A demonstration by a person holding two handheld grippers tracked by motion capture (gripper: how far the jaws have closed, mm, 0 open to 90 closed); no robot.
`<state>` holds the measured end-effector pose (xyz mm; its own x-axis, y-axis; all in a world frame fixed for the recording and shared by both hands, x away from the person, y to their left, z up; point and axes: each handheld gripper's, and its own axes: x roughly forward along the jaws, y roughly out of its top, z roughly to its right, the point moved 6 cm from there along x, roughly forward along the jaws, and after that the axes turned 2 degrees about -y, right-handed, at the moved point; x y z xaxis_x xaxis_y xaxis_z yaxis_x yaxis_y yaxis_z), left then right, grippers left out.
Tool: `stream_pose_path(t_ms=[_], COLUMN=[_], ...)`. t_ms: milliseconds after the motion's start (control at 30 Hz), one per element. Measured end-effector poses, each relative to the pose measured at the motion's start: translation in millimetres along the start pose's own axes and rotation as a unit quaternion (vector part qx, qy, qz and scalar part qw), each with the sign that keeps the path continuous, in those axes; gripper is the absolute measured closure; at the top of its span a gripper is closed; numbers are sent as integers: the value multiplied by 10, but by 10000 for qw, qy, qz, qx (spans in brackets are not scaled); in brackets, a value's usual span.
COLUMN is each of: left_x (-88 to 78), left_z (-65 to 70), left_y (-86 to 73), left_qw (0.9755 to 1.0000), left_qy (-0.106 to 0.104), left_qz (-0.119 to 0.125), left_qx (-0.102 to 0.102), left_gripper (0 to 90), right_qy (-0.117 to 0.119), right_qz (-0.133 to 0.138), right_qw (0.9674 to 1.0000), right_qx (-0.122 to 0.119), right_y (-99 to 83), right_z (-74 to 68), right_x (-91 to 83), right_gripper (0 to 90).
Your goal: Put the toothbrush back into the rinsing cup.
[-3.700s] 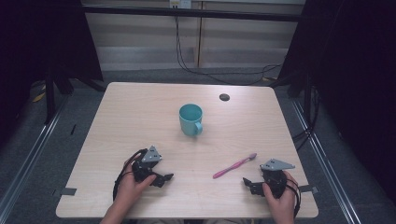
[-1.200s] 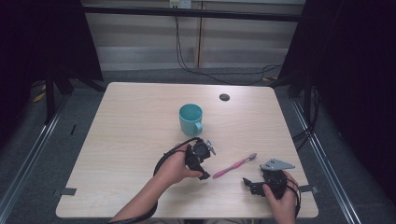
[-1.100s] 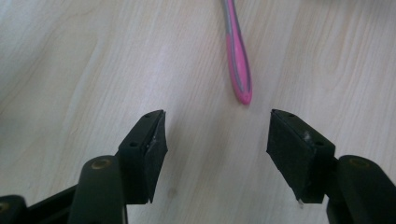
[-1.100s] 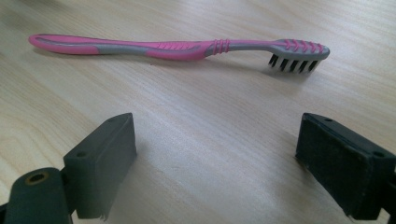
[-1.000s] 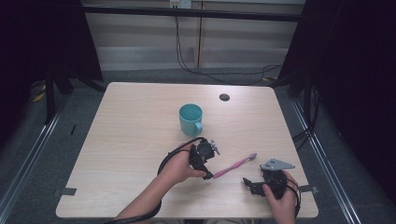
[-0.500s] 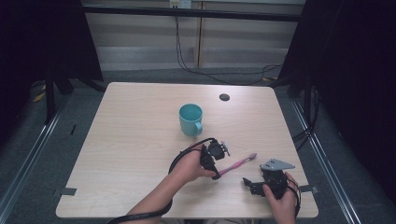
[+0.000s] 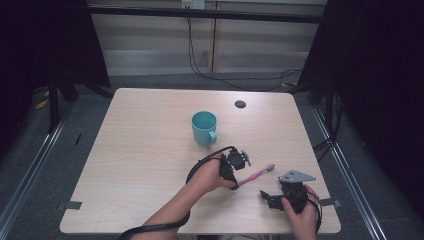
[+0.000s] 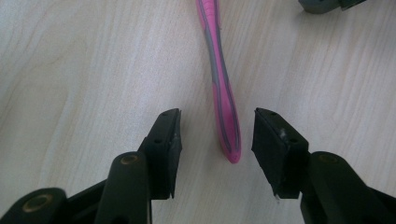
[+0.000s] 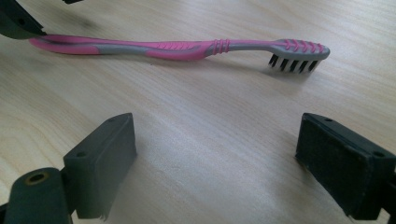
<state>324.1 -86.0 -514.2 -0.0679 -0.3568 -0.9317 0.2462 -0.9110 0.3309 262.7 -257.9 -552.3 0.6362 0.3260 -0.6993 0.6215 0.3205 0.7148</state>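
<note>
Left gripper reached the toothbrush

Since the earlier frame we carried our left gripper [image 7: 235, 172] across the pale wooden table [image 7: 145, 150]. Its jaws had just been closing, straddling the pink-and-grey plastic toothbrush [image 8: 224, 112] handle untouched. Our right gripper [image 9: 215, 163] rested wide, empty.

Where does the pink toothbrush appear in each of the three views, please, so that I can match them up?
High view: the pink toothbrush lies right of centre, slanting up to the right, its handle end at the left gripper.
Left gripper view: it runs down from the top edge, its handle end between the two fingers.
Right gripper view: it lies across the top, bristles down at the right.
Shared landmark: the pale wooden table.
</note>
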Motion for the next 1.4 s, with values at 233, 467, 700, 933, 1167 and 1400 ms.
stream_pose_path(t_ms=[233, 467, 700, 933, 1167, 1400], left_x=[42, 86, 155, 172, 176, 38], left_z=[8, 15, 49, 58, 83, 32], left_y=[31, 82, 99, 120, 142, 102], left_qw=[10000, 9999, 9996, 9992, 9984, 9988], left_qy=[11, 41, 73, 50, 113, 133], left_qz=[-75, -87, -272, -324, -485, -218], left_qx=[39, -71, -91, -228, -274, -428], left_gripper=[585, 645, 702, 769, 789, 790], right_qy=[-1, -1, -1, -3, -2, -1], right_qz=[1, 6, 7, 6, 6, 3], right_qw=[10000, 10000, 10000, 10000, 10000, 10000], right_qx=[-2, -16, -15, -15, -15, -1], right_y=[0, 0, 0, 0, 0, 0], right_z=[0, 2, 2, 2, 2, 0], right_x=[0, 1, 1, 1, 1, 1], right_gripper=[113, 113, 113, 113, 113, 112])
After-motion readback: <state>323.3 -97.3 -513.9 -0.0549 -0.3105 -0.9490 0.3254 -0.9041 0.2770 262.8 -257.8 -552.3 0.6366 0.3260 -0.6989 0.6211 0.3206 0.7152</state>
